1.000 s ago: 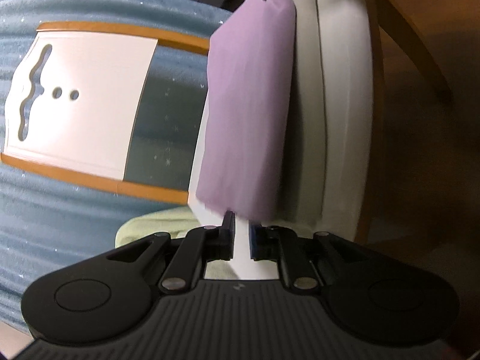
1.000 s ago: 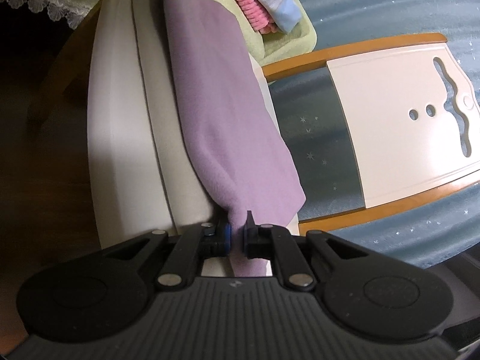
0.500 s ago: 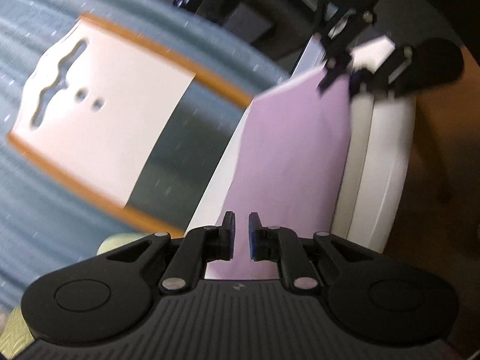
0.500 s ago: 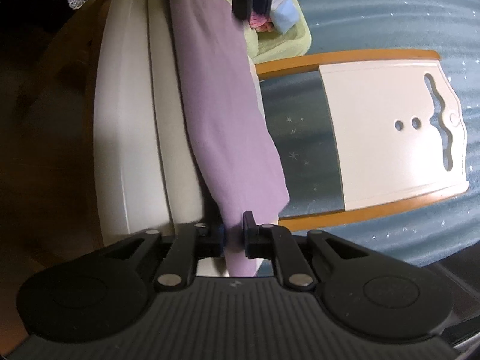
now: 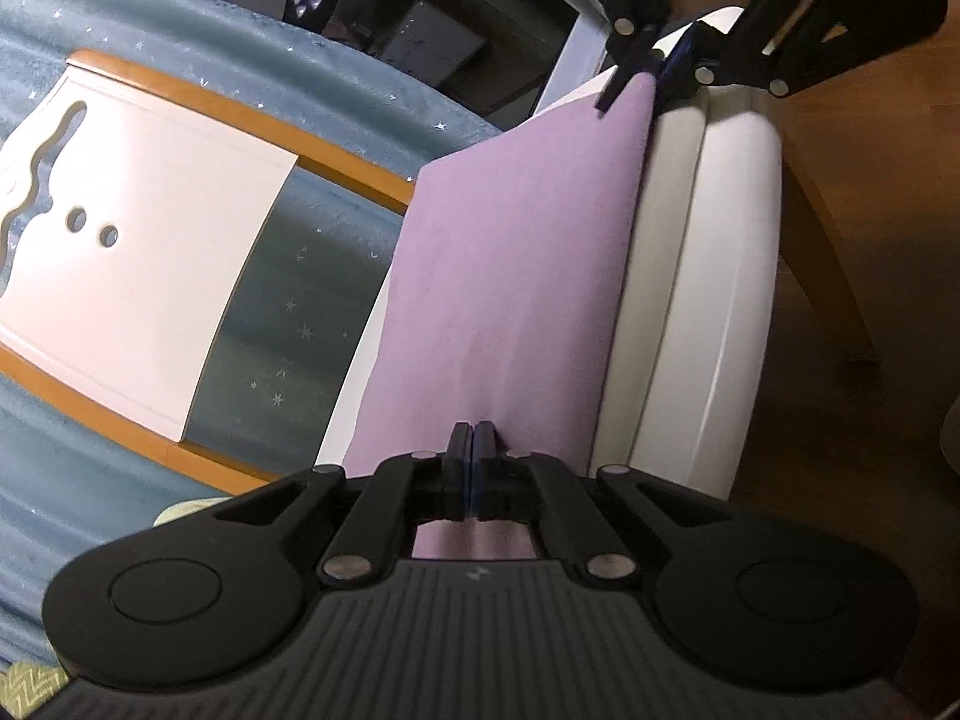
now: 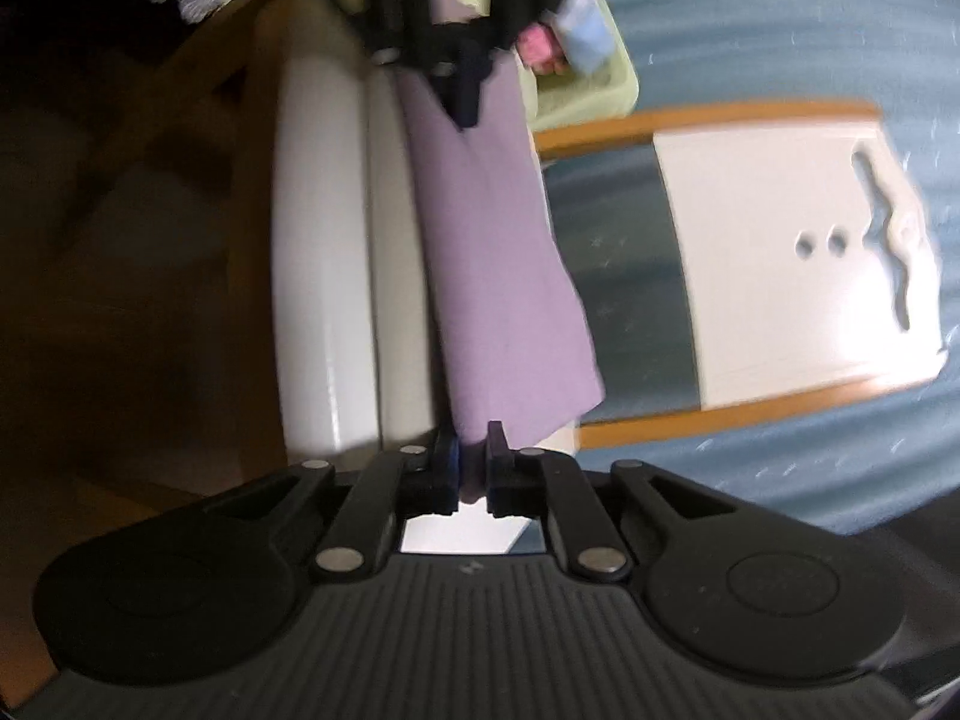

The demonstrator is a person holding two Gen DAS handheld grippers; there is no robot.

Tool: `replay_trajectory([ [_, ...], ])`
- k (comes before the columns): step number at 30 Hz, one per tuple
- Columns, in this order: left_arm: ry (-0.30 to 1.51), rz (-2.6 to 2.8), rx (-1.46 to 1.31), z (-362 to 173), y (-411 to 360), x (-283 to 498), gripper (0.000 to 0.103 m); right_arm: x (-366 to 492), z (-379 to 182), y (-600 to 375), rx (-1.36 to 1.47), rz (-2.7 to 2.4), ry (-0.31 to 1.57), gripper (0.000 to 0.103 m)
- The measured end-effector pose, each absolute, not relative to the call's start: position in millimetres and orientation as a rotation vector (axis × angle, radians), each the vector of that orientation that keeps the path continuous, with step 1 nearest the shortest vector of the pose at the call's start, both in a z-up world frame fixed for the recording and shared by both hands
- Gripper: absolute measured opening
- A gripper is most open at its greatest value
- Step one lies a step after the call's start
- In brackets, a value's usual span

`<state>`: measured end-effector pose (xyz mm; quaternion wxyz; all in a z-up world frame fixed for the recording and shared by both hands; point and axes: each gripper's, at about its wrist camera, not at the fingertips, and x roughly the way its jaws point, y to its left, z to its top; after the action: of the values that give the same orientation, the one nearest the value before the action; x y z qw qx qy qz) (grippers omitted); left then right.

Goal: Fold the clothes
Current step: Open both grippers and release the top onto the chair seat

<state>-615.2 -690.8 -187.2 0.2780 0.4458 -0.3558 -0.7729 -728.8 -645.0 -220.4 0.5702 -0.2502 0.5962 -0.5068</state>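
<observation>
A folded lilac cloth [image 5: 510, 276] is stretched between my two grippers above the white table edge [image 5: 708, 312]. My left gripper [image 5: 473, 438] is shut on its near end. My right gripper [image 6: 472, 438] is shut on the opposite end of the lilac cloth [image 6: 498, 276]. Each gripper shows in the other's view at the far end: the right gripper [image 5: 645, 69] at the top of the left wrist view, the left gripper [image 6: 462, 90] at the top of the right wrist view.
A white and orange wooden board [image 5: 138, 246] lies on a blue starred carpet [image 5: 288, 324] beside the table. A pale green cloth [image 6: 576, 90] with pink and blue garments [image 6: 540, 48] lies at the far end. Dark wooden floor [image 5: 870, 240] is on the other side.
My left gripper has shut on the near end of the lilac cloth. The two grippers have come closer together, and the cloth now lies flatter along the table edge.
</observation>
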Motion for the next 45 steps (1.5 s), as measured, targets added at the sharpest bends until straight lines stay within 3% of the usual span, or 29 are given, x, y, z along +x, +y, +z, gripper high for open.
replay_trajectory([
  [11,-0.898,-2.111,1.207,-172,-719,-614,0.001,-768,-193,-642,-0.385,-1.339,1.478,0.004],
  [13,-0.831,-2.116,1.179,-164,-722,-613,0.007,-773,-168,-652,-0.205,-1.426,1.287,0.004],
  [18,-0.811,-2.11,1.189,-165,-726,-620,0.007,-792,-119,-687,0.377,-1.418,0.699,0.007],
  [20,-0.843,-2.103,1.191,-169,-726,-617,0.006,-798,-121,-698,0.527,-1.369,0.569,0.008],
  [28,-0.746,-2.092,1.174,-168,-741,-582,0.006,-817,-134,-679,0.645,-1.304,0.558,0.008],
  [37,-0.433,-2.117,1.046,-141,-738,-546,0.007,-802,-137,-678,0.566,-1.312,0.638,0.008],
  [45,-0.436,-2.088,1.095,-157,-734,-551,0.0,-793,-135,-679,0.539,-1.35,0.67,0.008],
])
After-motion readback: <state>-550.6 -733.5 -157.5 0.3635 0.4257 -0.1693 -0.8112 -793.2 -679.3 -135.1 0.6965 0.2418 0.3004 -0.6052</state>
